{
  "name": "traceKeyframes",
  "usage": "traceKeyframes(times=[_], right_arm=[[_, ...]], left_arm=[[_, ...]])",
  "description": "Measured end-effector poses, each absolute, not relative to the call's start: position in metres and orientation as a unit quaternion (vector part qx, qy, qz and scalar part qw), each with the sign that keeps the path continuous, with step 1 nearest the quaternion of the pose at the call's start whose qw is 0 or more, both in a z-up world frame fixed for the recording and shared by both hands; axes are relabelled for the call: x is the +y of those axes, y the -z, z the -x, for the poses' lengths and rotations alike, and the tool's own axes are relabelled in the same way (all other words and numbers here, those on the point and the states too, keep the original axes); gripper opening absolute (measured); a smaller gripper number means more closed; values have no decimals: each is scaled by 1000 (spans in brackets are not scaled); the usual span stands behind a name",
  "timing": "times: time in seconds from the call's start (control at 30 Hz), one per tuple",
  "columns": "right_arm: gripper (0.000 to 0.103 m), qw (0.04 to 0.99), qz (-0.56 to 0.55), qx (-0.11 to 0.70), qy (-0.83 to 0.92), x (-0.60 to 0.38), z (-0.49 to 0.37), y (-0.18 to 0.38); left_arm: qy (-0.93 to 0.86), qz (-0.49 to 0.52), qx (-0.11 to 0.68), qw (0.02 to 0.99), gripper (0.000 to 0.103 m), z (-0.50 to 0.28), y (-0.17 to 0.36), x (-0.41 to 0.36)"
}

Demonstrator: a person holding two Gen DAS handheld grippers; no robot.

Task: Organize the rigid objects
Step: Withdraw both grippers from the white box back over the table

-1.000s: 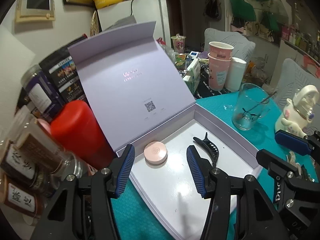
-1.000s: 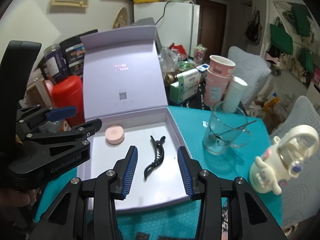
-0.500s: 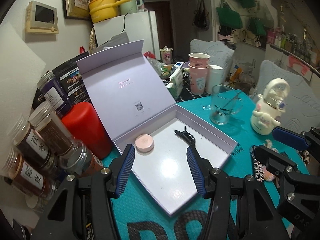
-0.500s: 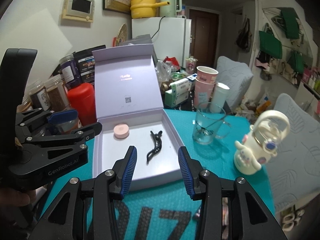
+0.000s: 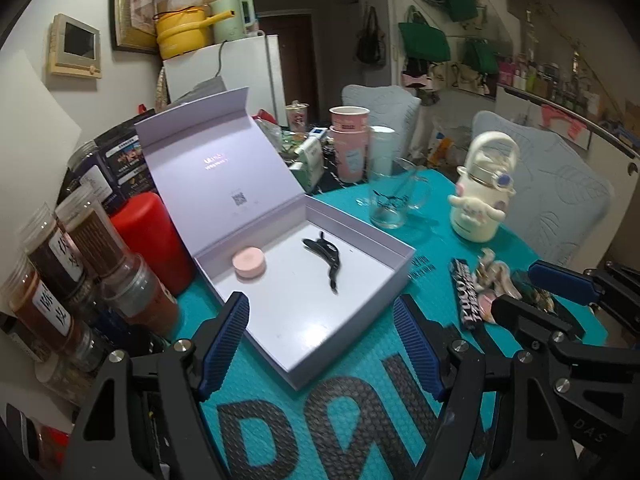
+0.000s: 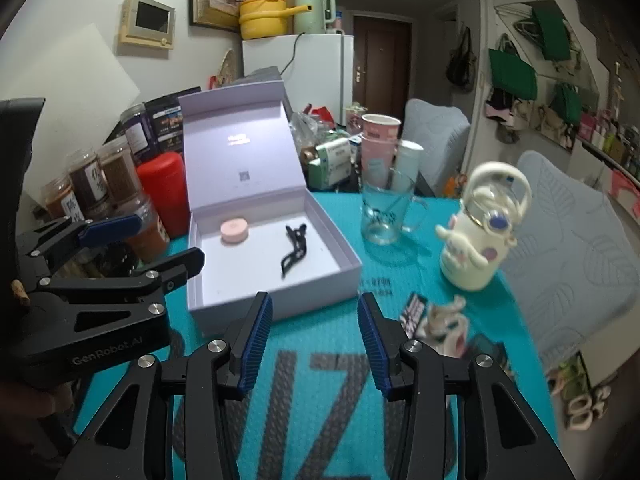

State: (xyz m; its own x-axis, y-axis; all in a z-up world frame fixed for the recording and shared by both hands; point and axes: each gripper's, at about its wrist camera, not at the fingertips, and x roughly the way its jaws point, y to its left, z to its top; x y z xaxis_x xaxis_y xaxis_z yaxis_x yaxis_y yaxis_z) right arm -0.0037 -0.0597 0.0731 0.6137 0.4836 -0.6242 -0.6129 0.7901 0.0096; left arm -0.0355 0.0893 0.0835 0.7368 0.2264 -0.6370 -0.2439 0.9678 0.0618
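An open lilac box (image 5: 396,280) (image 6: 348,276) sits on the teal mat with its lid standing up behind it. Inside lie a round pink case (image 5: 249,265) (image 6: 234,232) and a black hair claw (image 5: 326,256) (image 6: 294,250). My left gripper (image 5: 322,344) is open and empty, held back in front of the box's near corner. My right gripper (image 6: 314,340) is open and empty, in front of the box over the mat. Small loose items (image 5: 492,280) (image 6: 444,324) lie on the mat to the right of the box.
Spice jars (image 5: 60,264) and a red canister (image 5: 150,240) stand left of the box. A glass mug (image 6: 384,212), pink paper cups (image 6: 376,140) and a white character bottle (image 6: 480,232) stand at the right. Grey chairs are behind the table.
Both grippers have pulled back and up from the box, so the box looks smaller and farther. The pink case and hair claw stay in the box. Both stay open.
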Motion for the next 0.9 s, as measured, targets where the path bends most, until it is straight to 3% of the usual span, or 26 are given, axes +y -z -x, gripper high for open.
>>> traceKeyframes(times=[0.17, 0.5, 0.9], right_arm=[[49, 899, 87, 321, -285, -81, 14, -64], [73, 912, 84, 311, -255, -112, 35, -50], [74, 919, 50, 339, -196, -152, 44, -24]], left_arm=[[-109, 11, 342, 933, 76, 44, -74, 78], [-59, 13, 364, 929, 76, 46, -52, 58], [-14, -14, 373, 928, 76, 35, -31, 28]])
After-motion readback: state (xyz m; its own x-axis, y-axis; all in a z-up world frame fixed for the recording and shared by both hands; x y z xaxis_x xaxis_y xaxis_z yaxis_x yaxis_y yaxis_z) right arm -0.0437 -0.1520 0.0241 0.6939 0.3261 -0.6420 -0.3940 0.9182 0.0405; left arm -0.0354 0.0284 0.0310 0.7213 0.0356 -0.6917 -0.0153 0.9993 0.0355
